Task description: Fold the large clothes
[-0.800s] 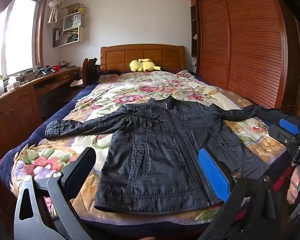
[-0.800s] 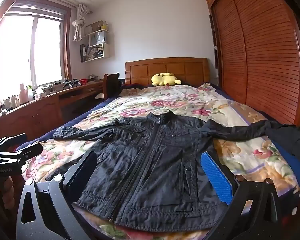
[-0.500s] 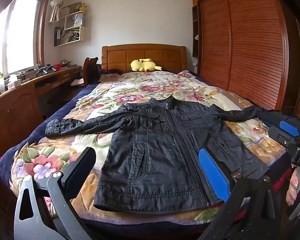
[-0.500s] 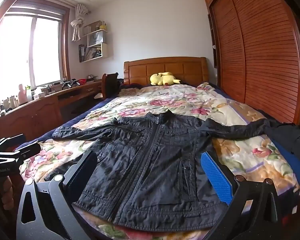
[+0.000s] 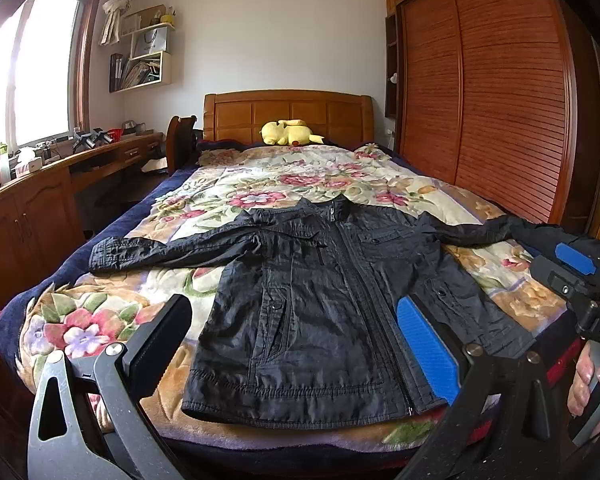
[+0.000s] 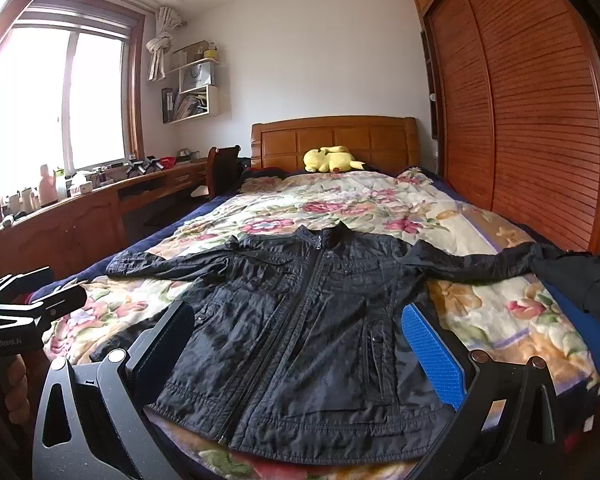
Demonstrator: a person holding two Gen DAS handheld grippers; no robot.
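A black zip-up jacket [image 5: 324, 300] lies front up on the floral bedspread [image 5: 260, 184], zipped, with both sleeves stretched out sideways and its hem toward me. My left gripper [image 5: 294, 344] hovers open above the hem, nothing between its black and blue fingers. In the right wrist view the jacket [image 6: 300, 312] looks the same, and my right gripper [image 6: 298, 350] is open over its lower half, holding nothing. Each gripper shows at the edge of the other's view: the right one [image 5: 576, 272] held by a hand, the left one [image 6: 20, 312] likewise.
A yellow plush toy [image 5: 290, 133] rests by the wooden headboard [image 5: 288, 114]. A long wooden desk [image 5: 40, 200] with clutter runs along the left wall, a chair [image 6: 222, 170] beside it. Louvred wardrobe doors [image 5: 500, 100] line the right. Dark clothing [image 6: 580, 280] lies at the bed's right edge.
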